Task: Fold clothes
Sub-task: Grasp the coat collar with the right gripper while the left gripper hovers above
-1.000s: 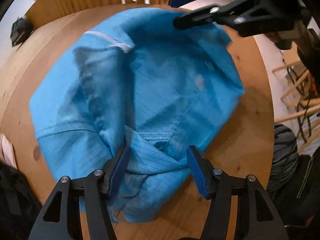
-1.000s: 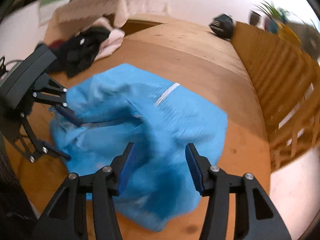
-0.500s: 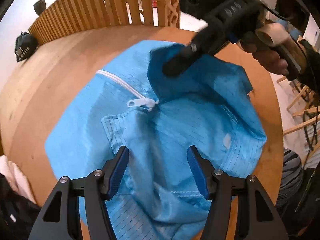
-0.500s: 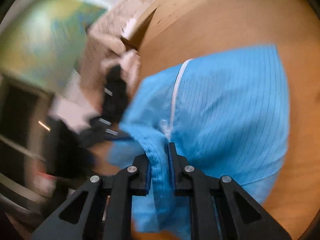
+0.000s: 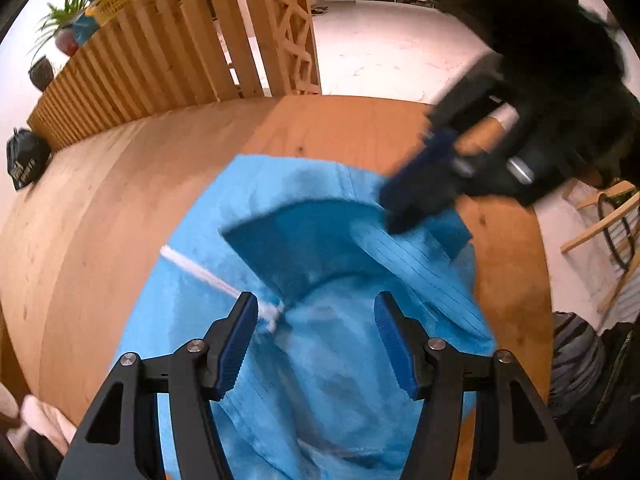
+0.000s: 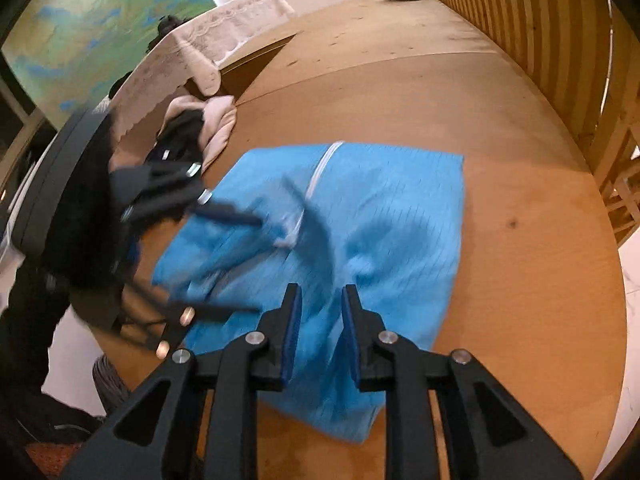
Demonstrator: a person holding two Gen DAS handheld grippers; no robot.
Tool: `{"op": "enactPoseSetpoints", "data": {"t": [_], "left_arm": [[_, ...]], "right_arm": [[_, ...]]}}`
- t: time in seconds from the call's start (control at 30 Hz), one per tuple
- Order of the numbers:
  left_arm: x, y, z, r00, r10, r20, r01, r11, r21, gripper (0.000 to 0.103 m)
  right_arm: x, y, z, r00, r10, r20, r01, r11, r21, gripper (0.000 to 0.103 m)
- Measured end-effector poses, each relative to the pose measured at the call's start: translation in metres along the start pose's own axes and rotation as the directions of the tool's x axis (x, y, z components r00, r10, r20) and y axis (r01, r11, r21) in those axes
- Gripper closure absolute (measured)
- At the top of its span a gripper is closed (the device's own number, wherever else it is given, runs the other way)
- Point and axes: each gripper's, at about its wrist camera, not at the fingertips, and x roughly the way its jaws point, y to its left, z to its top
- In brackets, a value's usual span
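Change since earlier frame: both hand-held grippers have drawn back and the blue garment has gone from a bunched heap to a flatter slab with a flap thrown across it.
Desk (image 6: 520, 264): round wooden top; carries the garment near its middle.
Blue garment (image 6: 384, 216): the task's thing; lies on the desk, far edge straight, near part rumpled. A darker flap (image 5: 304, 240) lies over its upper half.
Other clothes (image 6: 212, 128): pink and black pile, beside the garment's left edge, untouched.
Left hand-held gripper (image 5: 316, 340): fingers spread, poised over the garment, nothing between the pads.
Right hand-held gripper (image 6: 318, 326): fingers narrow and opening; in its own view no cloth is between the pads. In the left view its tip is blurred at the flap's corner; contact cannot be told.
Zipper (image 6: 320, 172): white line running up the garment's middle.
Meaning for task: one fold appears laid; judged next, smoothing and a second fold.
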Motion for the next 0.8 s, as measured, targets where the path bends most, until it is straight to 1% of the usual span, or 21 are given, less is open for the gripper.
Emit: {"op": "enactPoseSetpoints", "data": {"t": [0.07, 0.1, 0.17, 0.27, 0.3, 0.4, 0.43, 0.5, 0.53, 0.57, 0.63, 0.7, 0.77, 0.8], "left_arm": [[0.008, 0.009, 0.01, 0.999, 0.048, -0.014, -0.048, 0.999, 0.027, 0.044], [0.02, 0.023, 0.02, 0.997, 0.068, -0.028, -0.067, 0.997, 0.021, 0.044], [0.021, 0.03, 0.023, 0.995, 0.083, -0.058, -0.083, 0.996, 0.012, 0.044], [0.024, 0.036, 0.028, 0.988, 0.132, -0.084, -0.13, 0.991, 0.034, 0.044], [0.026, 0.038, 0.029, 0.985, 0.149, -0.092, -0.146, 0.988, 0.042, 0.044], [0.027, 0.039, 0.03, 0.983, 0.142, -0.112, -0.138, 0.989, 0.049, 0.044], [0.024, 0.038, 0.029, 0.986, 0.128, -0.109, -0.123, 0.991, 0.045, 0.044], [0.012, 0.035, 0.022, 0.993, 0.065, -0.101, -0.064, 0.998, 0.02, 0.044], [0.005, 0.031, 0.018, 0.994, 0.035, -0.099, -0.034, 0.999, 0.017, 0.044], [-0.001, 0.028, 0.015, 0.995, 0.005, -0.096, -0.003, 1.0, 0.015, 0.044], [-0.003, 0.018, 0.016, 0.996, 0.02, -0.086, -0.016, 0.998, 0.057, 0.044], [0.006, 0.015, 0.026, 0.992, 0.089, -0.089, -0.079, 0.991, 0.111, 0.044], [0.019, 0.02, 0.039, 0.988, 0.117, -0.103, -0.105, 0.988, 0.115, 0.044], [0.025, 0.023, 0.043, 0.987, 0.117, -0.113, -0.103, 0.987, 0.121, 0.044]], "right_arm": [[0.003, 0.002, -0.007, 1.0, -0.014, 0.001, 0.014, 1.0, -0.002, 0.082], [0.006, -0.001, -0.008, 1.0, -0.022, 0.003, 0.022, 1.0, 0.001, 0.082], [0.016, -0.003, -0.009, 1.0, -0.017, -0.004, 0.017, 1.0, -0.005, 0.082], [0.031, -0.003, -0.009, 0.999, -0.01, -0.039, 0.009, 1.0, -0.018, 0.082], [0.034, -0.006, -0.009, 0.999, 0.007, -0.052, -0.007, 1.0, -0.005, 0.082], [0.032, -0.011, -0.012, 0.994, 0.076, -0.074, -0.073, 0.996, 0.043, 0.082], [0.032, -0.012, -0.013, 0.991, 0.104, -0.079, -0.099, 0.993, 0.059, 0.082], [0.035, -0.011, -0.012, 0.984, 0.146, -0.098, -0.139, 0.988, 0.072, 0.083], [0.037, -0.012, -0.013, 0.98, 0.166, -0.108, -0.158, 0.984, 0.076, 0.088], [0.039, -0.017, -0.014, 0.971, 0.208, -0.118, -0.196, 0.975, 0.101, 0.094], [0.04, -0.028, -0.015, 0.959, 0.258, -0.117, -0.241, 0.96, 0.142, 0.096], [0.04, -0.037, -0.015, 0.948, 0.297, -0.112, -0.276, 0.946, 0.17, 0.097], [0.038, -0.043, -0.015, 0.937, 0.335, -0.103, -0.312, 0.931, 0.189, 0.098], [0.038, -0.045, -0.015, 0.93, 0.353, -0.104, -0.329, 0.924, 0.196, 0.098]]}}
